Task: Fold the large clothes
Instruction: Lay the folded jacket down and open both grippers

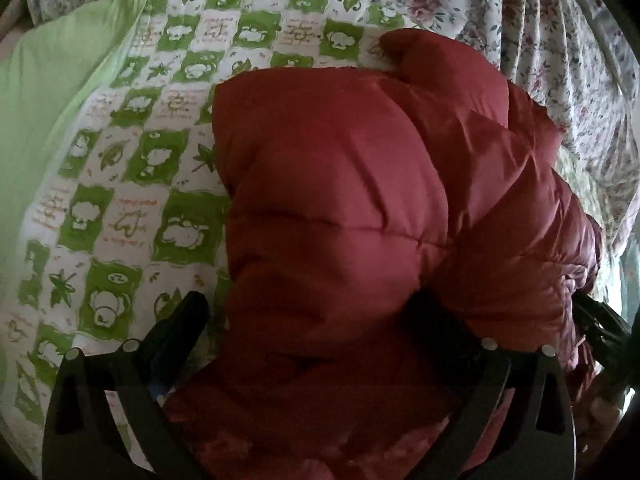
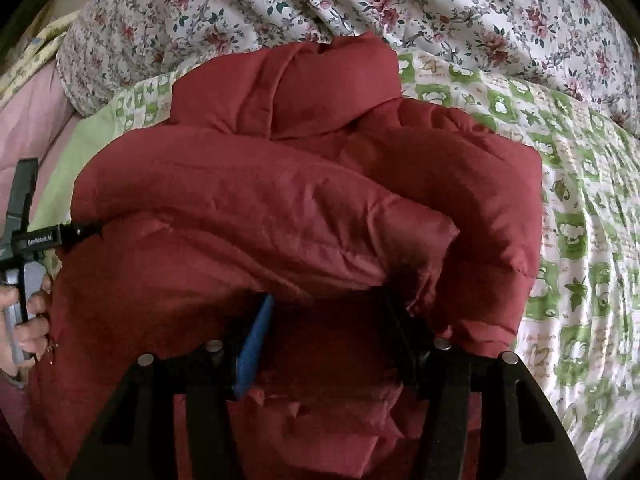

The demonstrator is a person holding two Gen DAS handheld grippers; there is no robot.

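Observation:
A red puffer jacket lies bunched on a green-and-white patterned quilt; it also fills the right wrist view, with its collar at the far end. My left gripper has its jaws wide apart, and the jacket's near edge bulges between the fingers. My right gripper is also spread, with the jacket's sleeve fold lying over the fingertips and red fabric between them. The left gripper's body and the hand holding it show at the left edge of the right wrist view.
A floral duvet is heaped along the far side of the bed, also in the left wrist view. A plain green sheet lies to the left. Pink bedding lies at the far left.

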